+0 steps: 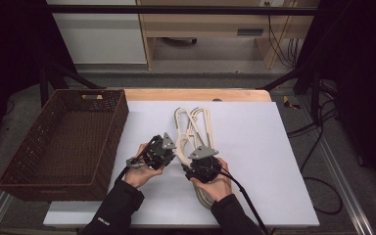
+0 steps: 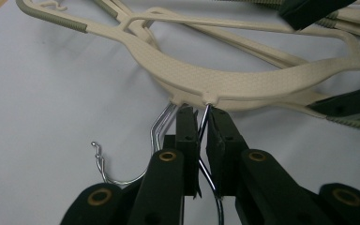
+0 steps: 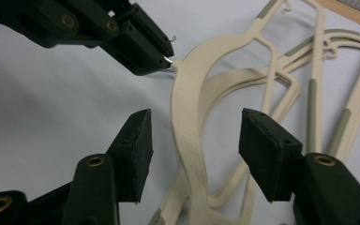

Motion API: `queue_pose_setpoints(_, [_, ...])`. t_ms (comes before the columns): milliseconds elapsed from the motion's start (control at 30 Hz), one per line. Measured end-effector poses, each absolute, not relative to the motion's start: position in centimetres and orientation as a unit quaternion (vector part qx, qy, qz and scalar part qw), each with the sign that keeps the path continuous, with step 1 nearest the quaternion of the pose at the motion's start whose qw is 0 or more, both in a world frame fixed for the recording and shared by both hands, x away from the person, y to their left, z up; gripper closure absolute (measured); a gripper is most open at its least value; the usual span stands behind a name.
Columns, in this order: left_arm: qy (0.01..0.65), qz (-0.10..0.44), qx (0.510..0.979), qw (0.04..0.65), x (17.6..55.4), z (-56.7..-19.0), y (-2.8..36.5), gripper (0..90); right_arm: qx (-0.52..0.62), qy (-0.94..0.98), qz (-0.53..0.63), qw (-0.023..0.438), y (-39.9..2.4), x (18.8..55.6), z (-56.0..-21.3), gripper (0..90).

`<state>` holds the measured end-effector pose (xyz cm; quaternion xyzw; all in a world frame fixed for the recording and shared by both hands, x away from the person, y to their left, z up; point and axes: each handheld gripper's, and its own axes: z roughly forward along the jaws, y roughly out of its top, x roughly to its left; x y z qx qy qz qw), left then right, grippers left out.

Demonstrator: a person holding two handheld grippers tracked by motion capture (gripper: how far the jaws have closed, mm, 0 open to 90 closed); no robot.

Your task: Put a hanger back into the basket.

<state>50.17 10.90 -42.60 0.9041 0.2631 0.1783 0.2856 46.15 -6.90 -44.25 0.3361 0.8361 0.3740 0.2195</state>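
Observation:
Several cream plastic hangers [image 1: 196, 128] with metal hooks lie piled on the white board [image 1: 254, 147]. My left gripper [image 2: 203, 123] is shut on the thin metal hook [image 2: 204, 115] of the top hanger [image 2: 243, 83], right under its neck. A second hook [image 2: 122, 176] curls beside its jaw. My right gripper [image 3: 194, 125] is open, its pads [image 3: 136, 140] on either side of that hanger's curved arm [image 3: 187, 117], without touching it. In the high view both grippers, left [image 1: 166, 149] and right [image 1: 200, 164], sit close together at the near end of the pile.
A brown wicker basket [image 1: 112, 127] stands to the left of the board, with nothing in it. The table's wooden edge [image 1: 196, 94] runs behind the board. Bare white board [image 1: 269, 186] stretches to the right of the hangers.

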Motion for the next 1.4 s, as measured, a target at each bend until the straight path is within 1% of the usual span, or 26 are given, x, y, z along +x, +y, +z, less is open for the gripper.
queue_pose_setpoints(67, [0.264, 0.180, 0.902, 0.290, 50.0, -42.6, 10.9, 83.1, 0.327, 0.847, 0.357, 0.220, -6.2, 46.5, -44.7, 50.2])
queue_pose_setpoints(200, [0.267, 0.174, 0.902, 0.292, 49.8, -42.4, 10.8, 83.2, 0.315, 0.854, 0.337, 0.238, -5.4, 46.9, -45.3, 60.0])
queue_pose_setpoints(233, [0.267, 0.174, 0.902, 0.292, 49.8, -42.4, 10.8, 83.2, 0.315, 0.854, 0.337, 0.238, -5.4, 46.9, -45.3, 60.0])
queue_pose_setpoints(267, [0.269, 0.172, 0.901, 0.294, 49.7, -42.4, 10.7, 83.2, 0.314, 0.856, 0.332, 0.243, -5.3, 46.9, -45.5, 63.4])
queue_pose_setpoints(333, [0.271, 0.168, 0.903, 0.289, 49.6, -42.3, 10.7, 83.1, 0.304, 0.863, 0.326, 0.237, -5.0, 46.9, -45.7, 72.6])
queue_pose_setpoints(500, [0.274, 0.165, 0.902, 0.290, 49.4, -42.3, 10.7, 82.8, 0.290, 0.868, 0.316, 0.251, -4.8, 46.6, -45.7, 74.4])
queue_pose_setpoints(567, [0.277, 0.166, 0.899, 0.297, 49.3, -42.2, 10.7, 80.8, 0.287, 0.870, 0.312, 0.251, -4.8, 46.4, -45.6, 74.9])
queue_pose_setpoints(600, [0.278, 0.153, 0.894, 0.316, 49.2, -41.6, 11.0, 76.1, 0.286, 0.870, 0.306, 0.260, -4.9, 46.3, -45.5, 75.7])
queue_pose_setpoints(633, [0.278, 0.153, 0.894, 0.316, 49.2, -41.6, 11.0, 70.0, 0.283, 0.871, 0.306, 0.259, -5.0, 46.4, -45.4, 76.0])
queue_pose_setpoints(667, [0.283, 0.156, 0.886, 0.334, 48.9, -40.7, 11.5, 66.3, 0.278, 0.872, 0.306, 0.262, -5.1, 46.3, -45.3, 76.2])
queue_pose_setpoints(700, [0.283, 0.156, 0.886, 0.334, 48.9, -40.7, 11.5, 63.2, 0.275, 0.871, 0.303, 0.271, -5.1, 46.2, -45.2, 76.4])
queue_pose_setpoints(733, [0.288, 0.149, 0.873, 0.365, 48.5, -39.5, 12.1, 59.1, 0.276, 0.870, 0.306, 0.271, -5.3, 46.2, -45.1, 76.7])
queue_pose_setpoints(800, [0.291, 0.154, 0.859, 0.392, 48.0, -38.2, 12.8, 50.8, 0.278, 0.865, 0.314, 0.274, -5.6, 46.2, -44.8, 77.0])
queue_pose_setpoints(833, [0.291, 0.154, 0.859, 0.392, 48.0, -38.2, 12.8, 47.1, 0.278, 0.865, 0.314, 0.274, -5.6, 46.2, -44.8, 77.0])
queue_pose_setpoints(867, [0.290, 0.159, 0.847, 0.416, 47.4, -37.0, 13.6, 42.6, 0.279, 0.863, 0.320, 0.273, -6.0, 46.2, -44.4, 77.4])
queue_pose_setpoints(900, [0.290, 0.159, 0.847, 0.416, 47.4, -37.0, 13.6, 38.4, 0.279, 0.863, 0.320, 0.273, -6.0, 46.2, -44.4, 77.4])
queue_pose_setpoints(933, [0.289, 0.171, 0.835, 0.435, 46.8, -35.9, 14.4, 34.8, 0.284, 0.857, 0.327, 0.279, -6.4, 46.2, -43.9, 78.2])
queue_pose_setpoints(1000, [0.287, 0.182, 0.827, 0.447, 46.3, -34.9, 15.4, 27.6, 0.278, 0.855, 0.325, 0.294, -6.9, 46.2, -43.4, 79.4])
queue_pose_setpoints(1033, [0.287, 0.182, 0.827, 0.447, 46.3, -34.9, 15.4, 25.3, 0.278, 0.855, 0.325, 0.294, -6.9, 46.2, -43.4, 79.4])
queue_pose_setpoints(1067, [0.294, 0.195, 0.813, 0.463, 45.7, -34.4, 16.3, 22.7, 0.279, 0.851, 0.321, 0.309, -7.5, 46.1, -42.9, 80.8])
queue_pose_setpoints(1100, [0.297, 0.199, 0.808, 0.468, 45.4, -34.2, 16.8, 20.9, 0.280, 0.848, 0.320, 0.316, -7.8, 46.1, -42.6, 81.6])
queue_pose_setpoints(1167, [0.299, 0.202, 0.805, 0.471, 45.1, -34.0, 17.2, 19.9, 0.282, 0.846, 0.318, 0.323, -8.2, 46.2, -42.3, 82.4])
queue_pose_setpoints(1267, [0.306, 0.209, 0.796, 0.480, 44.3, -34.1, 18.6, 18.7, 0.297, 0.830, 0.316, 0.350, -9.7, 46.5, -41.2, 86.5])
queue_pose_setpoints(1300, [0.306, 0.208, 0.797, 0.478, 44.1, -34.2, 18.7, 18.1, 0.298, 0.827, 0.320, 0.353, -10.1, 46.7, -40.8, 86.7])
queue_pose_setpoints(1400, [0.304, 0.209, 0.798, 0.476, 43.8, -34.7, 19.0, 17.2, 0.314, 0.821, 0.336, 0.339, -11.2, 47.2, -40.0, 86.7])
